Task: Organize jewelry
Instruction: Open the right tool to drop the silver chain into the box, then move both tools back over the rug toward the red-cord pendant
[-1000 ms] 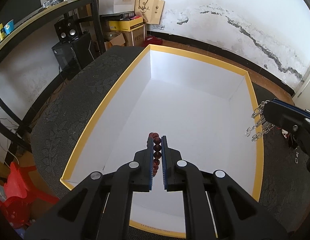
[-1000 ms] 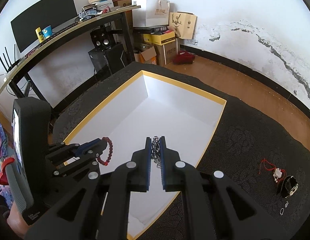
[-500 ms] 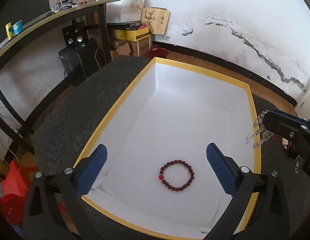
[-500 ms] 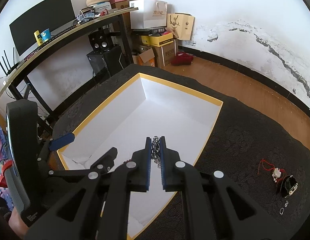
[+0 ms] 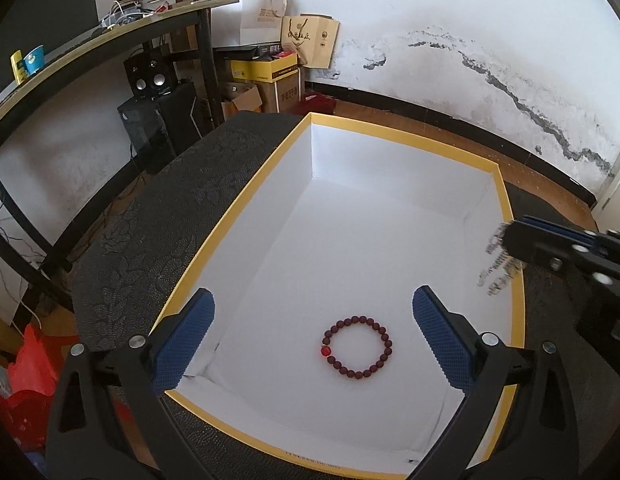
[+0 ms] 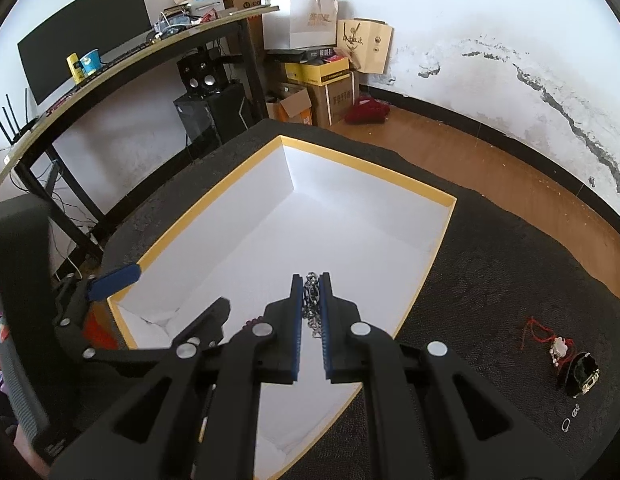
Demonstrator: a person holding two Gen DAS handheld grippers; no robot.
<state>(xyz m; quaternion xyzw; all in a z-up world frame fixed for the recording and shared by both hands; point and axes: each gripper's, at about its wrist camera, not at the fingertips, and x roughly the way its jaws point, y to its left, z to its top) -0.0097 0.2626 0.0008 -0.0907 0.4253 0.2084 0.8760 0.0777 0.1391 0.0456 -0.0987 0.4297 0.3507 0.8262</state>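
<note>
Dark patterned cloth [image 5: 158, 240] is spread under one yellow-rimmed white box [image 5: 246, 204]. One red bead bracelet [image 5: 357, 347] is laid flat inside, between the wide-open jaws of the left gripper [image 5: 314, 336]. One silver chain [image 6: 311, 304] is clamped by the right gripper [image 6: 311, 312] over the box.

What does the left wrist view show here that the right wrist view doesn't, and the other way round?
Left wrist only: the red bead bracelet lying whole on the box floor between the open left gripper.
Right wrist only: a red cord charm, a dark piece and small rings on the black mat.
Both: the yellow-rimmed white box and the right gripper shut on a silver chain.
</note>
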